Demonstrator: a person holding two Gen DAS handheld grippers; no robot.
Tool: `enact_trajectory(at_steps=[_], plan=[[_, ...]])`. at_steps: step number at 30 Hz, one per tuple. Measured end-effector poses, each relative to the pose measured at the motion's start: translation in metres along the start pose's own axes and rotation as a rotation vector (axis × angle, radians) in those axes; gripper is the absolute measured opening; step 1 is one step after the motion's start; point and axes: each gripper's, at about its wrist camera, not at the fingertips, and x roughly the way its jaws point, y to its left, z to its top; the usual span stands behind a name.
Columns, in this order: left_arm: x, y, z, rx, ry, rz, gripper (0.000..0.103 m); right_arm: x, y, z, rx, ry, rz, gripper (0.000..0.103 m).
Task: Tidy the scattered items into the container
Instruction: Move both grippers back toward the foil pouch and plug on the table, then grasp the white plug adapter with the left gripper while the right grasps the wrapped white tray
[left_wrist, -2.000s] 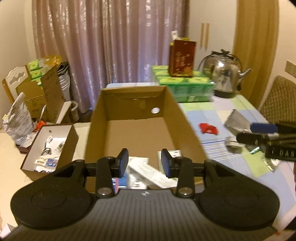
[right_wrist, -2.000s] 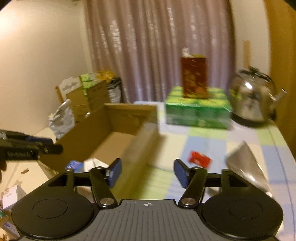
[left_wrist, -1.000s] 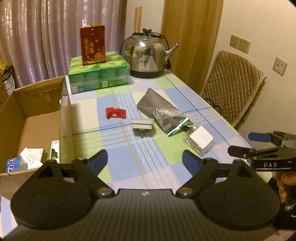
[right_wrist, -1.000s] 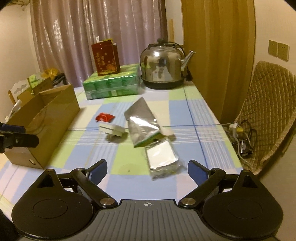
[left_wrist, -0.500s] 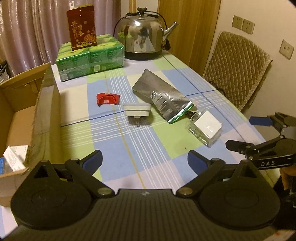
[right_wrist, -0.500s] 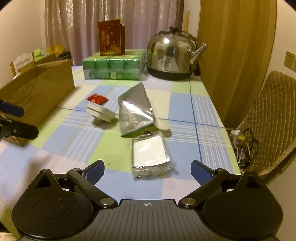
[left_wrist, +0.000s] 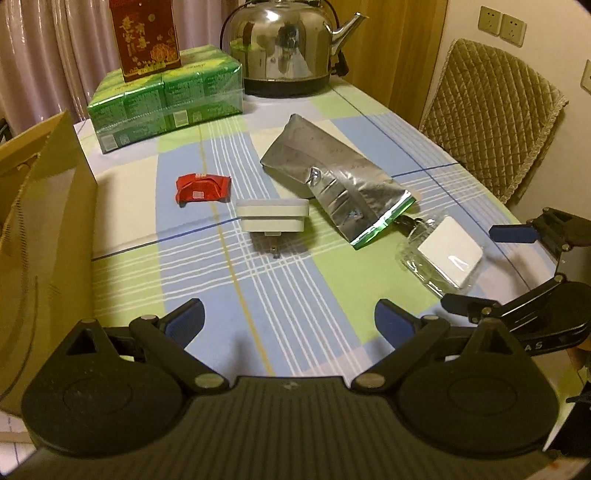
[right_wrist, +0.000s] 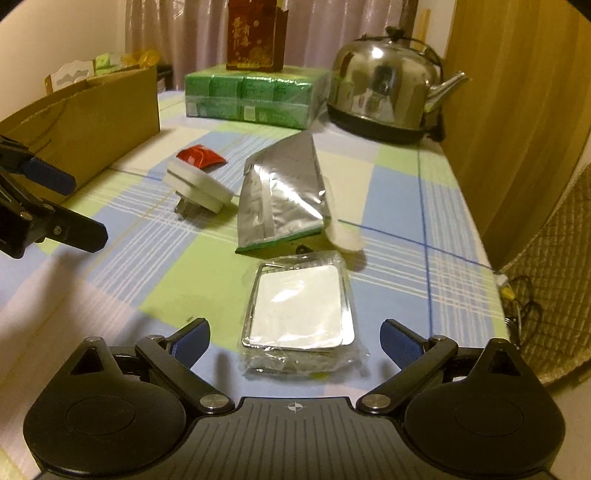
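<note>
On the checked tablecloth lie a red packet (left_wrist: 202, 188) (right_wrist: 201, 156), a white plug adapter (left_wrist: 272, 214) (right_wrist: 197, 186), a silver foil pouch (left_wrist: 334, 182) (right_wrist: 282, 194) and a clear-wrapped white square (left_wrist: 445, 253) (right_wrist: 299, 308). My left gripper (left_wrist: 289, 325) is open above bare cloth, with the adapter ahead of it. My right gripper (right_wrist: 295, 341) is open, and the wrapped square lies between and just beyond its fingers, not touched. The cardboard box (left_wrist: 40, 221) (right_wrist: 88, 122) stands at the left.
At the back stand a green shrink-wrapped pack (left_wrist: 166, 98) with a red carton (left_wrist: 146, 37) on it and a steel kettle (left_wrist: 286, 48). A quilted chair (left_wrist: 487, 122) is at the table's right edge. Cables (right_wrist: 517, 299) hang beside it.
Both grippers have swung away from the box and come down closer to the table's items. The left jaws widened. The wrapped square now sits between the right fingers.
</note>
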Motion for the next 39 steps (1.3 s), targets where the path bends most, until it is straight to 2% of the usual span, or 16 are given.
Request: enact_trajectory(at_steps=[2, 4, 8, 10, 13, 26, 32, 38, 39], plan=[[0.006, 0.001, 0.001, -0.004, 0.004, -0.001, 0.097, 0.005, 0.0, 0.001, -0.004, 0.001, -0.001, 0.093], [0.01, 0.003, 0.002, -0.004, 0.003, 0.0, 0.097, 0.008, -0.001, 0.002, 0.004, 0.004, 0.006, 0.083], [0.018, 0.006, 0.006, -0.012, -0.002, 0.001, 0.097, 0.013, 0.0, 0.003, -0.008, 0.006, 0.007, 0.075], [0.021, 0.007, 0.009, -0.012, -0.008, 0.004, 0.097, 0.014, 0.0, 0.003, -0.013, 0.008, -0.005, 0.065], [0.024, 0.006, 0.013, -0.009, -0.02, 0.009, 0.097, 0.013, 0.001, 0.004, -0.009, 0.005, -0.009, 0.06], [0.051, 0.005, 0.038, -0.009, -0.07, 0.044, 0.095, 0.002, -0.003, 0.02, 0.065, -0.07, 0.012, 0.059], [0.075, 0.01, 0.053, -0.013, -0.065, 0.05, 0.09, 0.005, -0.006, 0.023, 0.082, -0.081, 0.004, 0.059], [0.094, 0.013, 0.062, -0.002, -0.045, 0.051, 0.077, 0.007, -0.008, 0.023, 0.105, -0.087, -0.001, 0.059], [0.097, 0.013, 0.062, 0.005, -0.034, 0.053, 0.067, 0.007, -0.008, 0.024, 0.107, -0.087, -0.001, 0.059]])
